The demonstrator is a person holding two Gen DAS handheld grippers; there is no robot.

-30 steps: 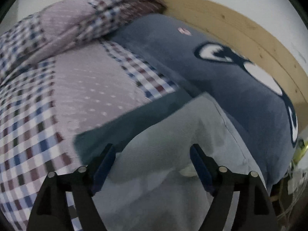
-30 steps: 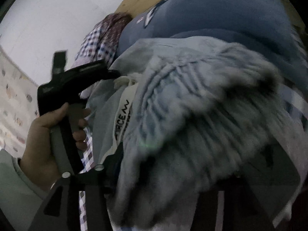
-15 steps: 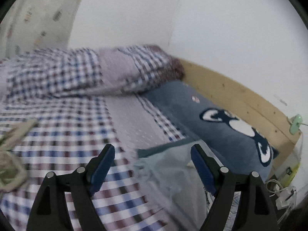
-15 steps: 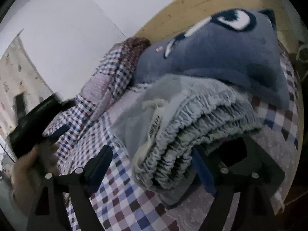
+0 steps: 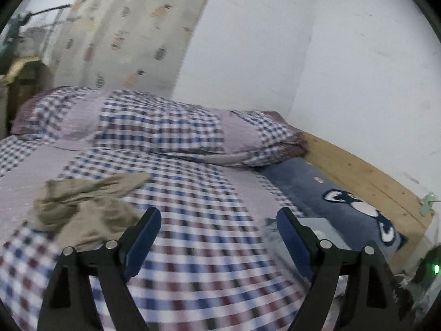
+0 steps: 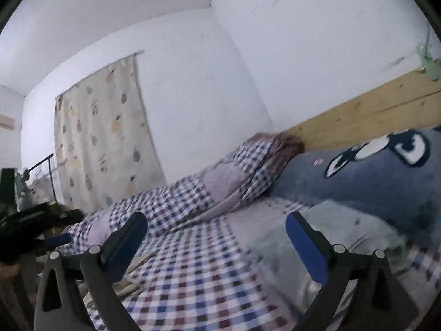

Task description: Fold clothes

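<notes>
Both finger pairs spread wide, nothing between either set. Left gripper [image 5: 219,222]: blue pads [image 5: 143,237] apart and still opening, only checkered bed [image 5: 209,262] behind the gap. Right gripper [image 6: 216,227]: pads [image 6: 306,245] at widest, opening too, gap empty.

Pose: left gripper aimed slightly downward across bed, roughly un-rolled, fingers level with each other. Right gripper aimed about level toward far wall [image 6: 193,82], horizon tilted in its view, so some roll. Left gripper body also seen at far left edge of right view, dark and blurred, with blue pad tip; hand on it too blurred to make out.

Scene, big to small:
- Bed, checkered cover, fills lower half of both views.
- White wall, corner visible.
- Curtain [image 5: 129,33] with small fruit-like print, left of corner.
- Checkered duvet roll [image 5: 165,129] along far side of bed.
- Wooden headboard [image 6: 372,113] on right.
- Blue pillow [image 6: 372,182] with cartoon eyes, against headboard.
- Folded grey garment [image 6: 330,231] on bed just beside pillow, behind right gripper's right finger; sliver of it past left gripper's right finger.
- Crumpled tan garment [image 5: 80,207] on bed, unfolded, beyond left gripper's left finger, well apart from grey one.
- Green clip [image 6: 425,63] on headboard top.
</notes>
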